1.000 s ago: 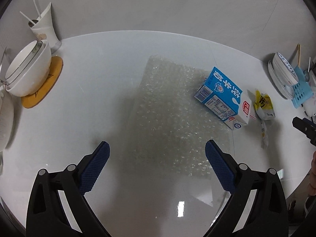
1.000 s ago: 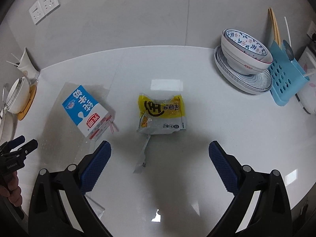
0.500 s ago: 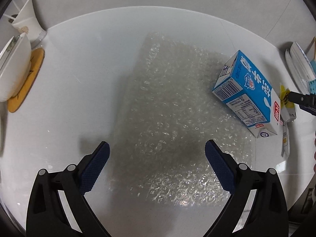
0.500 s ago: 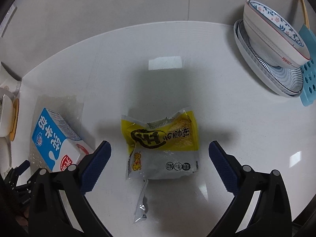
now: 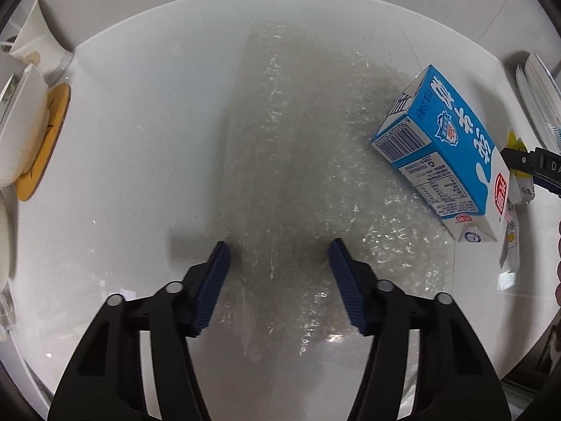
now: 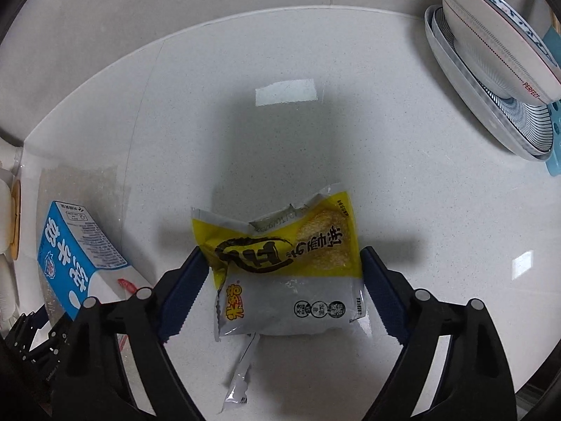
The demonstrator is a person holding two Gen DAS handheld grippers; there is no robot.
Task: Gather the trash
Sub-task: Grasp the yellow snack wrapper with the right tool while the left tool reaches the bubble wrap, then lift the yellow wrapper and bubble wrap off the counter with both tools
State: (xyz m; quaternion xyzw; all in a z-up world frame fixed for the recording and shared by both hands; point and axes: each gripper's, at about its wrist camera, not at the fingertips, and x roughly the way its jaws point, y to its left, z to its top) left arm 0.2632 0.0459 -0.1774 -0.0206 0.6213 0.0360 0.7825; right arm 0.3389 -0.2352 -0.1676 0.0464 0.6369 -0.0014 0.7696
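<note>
The left hand-held gripper [image 5: 278,254] points down over the bubble wrap [image 5: 308,175] on the white table [image 5: 140,122], its jaws just closing, pads astride a raised fold, contact unclear. Right of the wrap lies a blue milk carton [image 5: 445,140]; further right, the right hand-held gripper [image 6: 282,263], narrowing, straddles the yellow snack wrapper [image 6: 287,266], pads at its edges. A bowl [image 6: 498,35] sits in stacked plates [image 6: 491,105] beyond the wrapper.

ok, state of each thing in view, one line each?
left gripper: jaws just been closing, straddling bubble wrap, not pinching yet
right gripper: jaws just been closing, pads at wrapper's sides
bubble wrap: flat on counter
snack wrapper: torn open, lying flat
milk carton: on its side
</note>
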